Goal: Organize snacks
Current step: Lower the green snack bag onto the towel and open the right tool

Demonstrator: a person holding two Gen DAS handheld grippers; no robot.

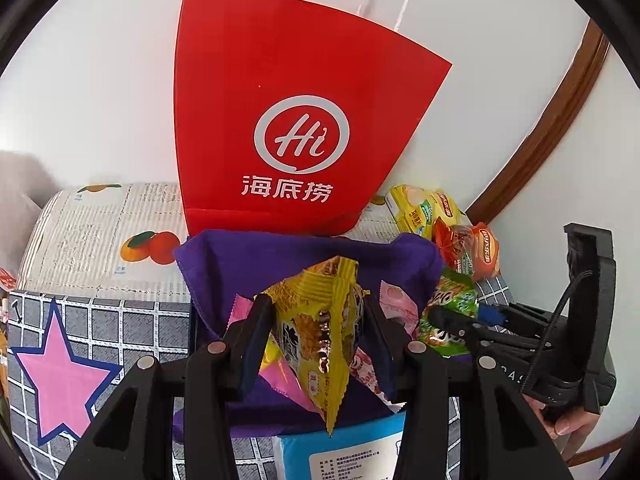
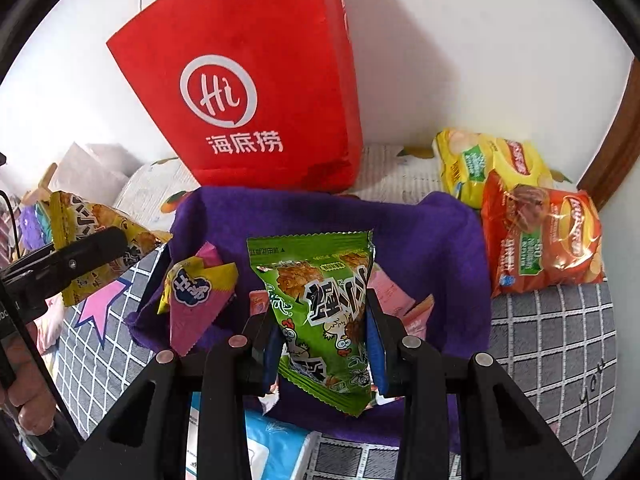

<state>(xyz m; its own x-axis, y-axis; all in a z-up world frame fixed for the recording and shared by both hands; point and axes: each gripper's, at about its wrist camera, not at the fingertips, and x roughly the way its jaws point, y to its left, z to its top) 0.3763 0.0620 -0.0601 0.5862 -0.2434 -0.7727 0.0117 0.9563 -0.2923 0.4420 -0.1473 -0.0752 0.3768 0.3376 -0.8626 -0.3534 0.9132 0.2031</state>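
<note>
Both grippers carry a snack packet over the purple fabric bin.

Our left gripper [image 1: 316, 320] is clenched on the yellow packet [image 1: 320, 320], and our right gripper [image 2: 324, 332] is clamped on the green packet [image 2: 324, 312]; both hang above the purple bin [image 2: 420, 240], where a pink-and-yellow candy pack [image 2: 200, 292] and pink sachets already lie. The red paper bag [image 2: 248, 92] stands just behind it, and chip bags [image 2: 536, 232] sit to the right. We judge the step is dropping these in: we should lower each packet well inside the soft rim before letting go, one at a time, so neither slides onto the checked cloth [image 2: 560, 340].
</note>
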